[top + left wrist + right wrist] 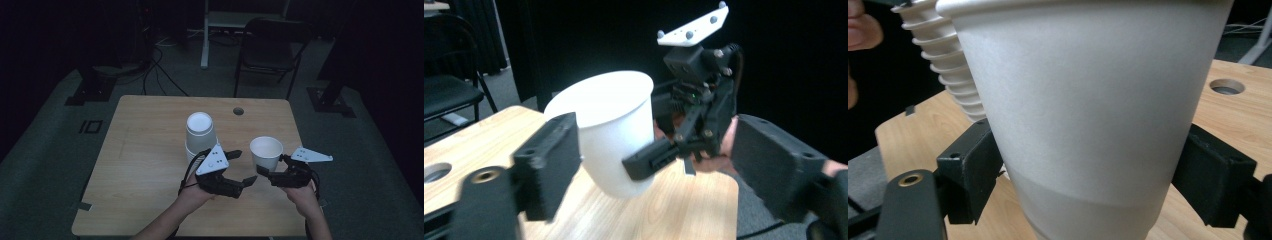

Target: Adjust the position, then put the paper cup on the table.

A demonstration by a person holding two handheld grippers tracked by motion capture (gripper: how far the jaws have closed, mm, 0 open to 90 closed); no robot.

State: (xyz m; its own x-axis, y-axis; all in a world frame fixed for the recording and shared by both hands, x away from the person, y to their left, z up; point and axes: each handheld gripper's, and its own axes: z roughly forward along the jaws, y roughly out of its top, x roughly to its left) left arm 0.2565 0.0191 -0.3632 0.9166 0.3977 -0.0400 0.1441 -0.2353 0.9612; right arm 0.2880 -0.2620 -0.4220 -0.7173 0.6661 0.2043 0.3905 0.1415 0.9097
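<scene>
A single white paper cup (266, 150) hangs just above the wooden table (145, 165), mouth up and slightly tilted. My right gripper (273, 166) is shut on it, one jaw pressed on each side of the cup's wall (1088, 125). My left gripper (244, 168) sits just left of that cup, open, jaws wide. In the left gripper view the cup (611, 130) stands close by the left jaw, with nothing squeezed between the pads. A stack of upside-down white cups (200, 132) stands on the table behind the left gripper, and its ribbed rims (948, 65) show beside the held cup.
A round cable hole (238, 111) lies in the table's far right part. A dark folding chair (272, 45) and a desk leg (205, 35) stand beyond the far edge. The table's right edge (300, 170) runs close to the right hand.
</scene>
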